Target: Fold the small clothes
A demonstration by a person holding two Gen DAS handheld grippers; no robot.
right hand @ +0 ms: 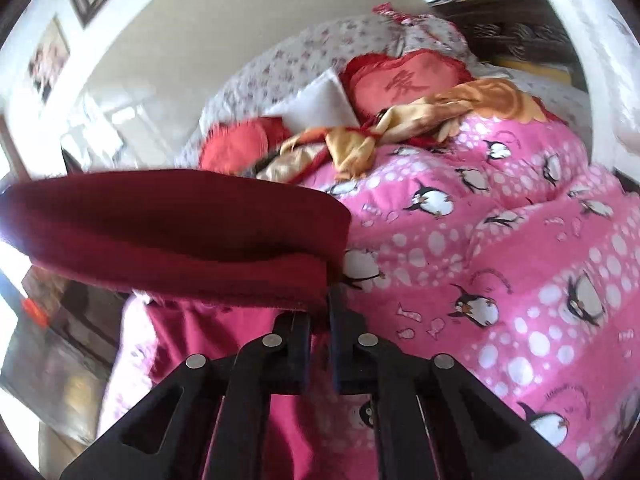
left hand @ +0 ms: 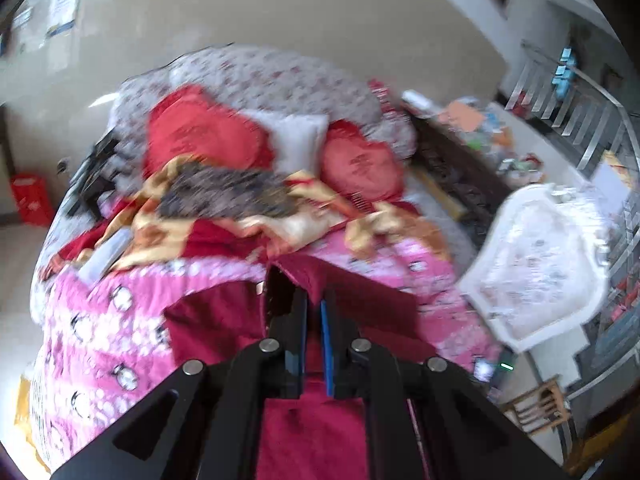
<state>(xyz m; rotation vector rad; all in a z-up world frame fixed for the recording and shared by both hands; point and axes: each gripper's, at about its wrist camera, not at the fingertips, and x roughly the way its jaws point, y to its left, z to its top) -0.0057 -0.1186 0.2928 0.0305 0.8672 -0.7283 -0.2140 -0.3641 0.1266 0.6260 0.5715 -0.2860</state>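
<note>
A dark red garment (left hand: 224, 320) lies on the pink penguin quilt (left hand: 100, 320) of a bed. My left gripper (left hand: 314, 300) is shut on an upper edge of the dark red garment, and its cloth runs down between the fingers. In the right wrist view my right gripper (right hand: 320, 304) is shut on another edge of the same garment (right hand: 172, 232), which is lifted and stretches to the left above the quilt (right hand: 500, 260). More of the garment hangs below the gripper.
Red cushions (left hand: 208, 136), a white pillow (left hand: 298, 136) and a gold and red blanket (left hand: 280, 216) lie at the bed's head. A white ornate chair (left hand: 540, 260) and a cluttered dark side table (left hand: 472, 160) stand to the right of the bed.
</note>
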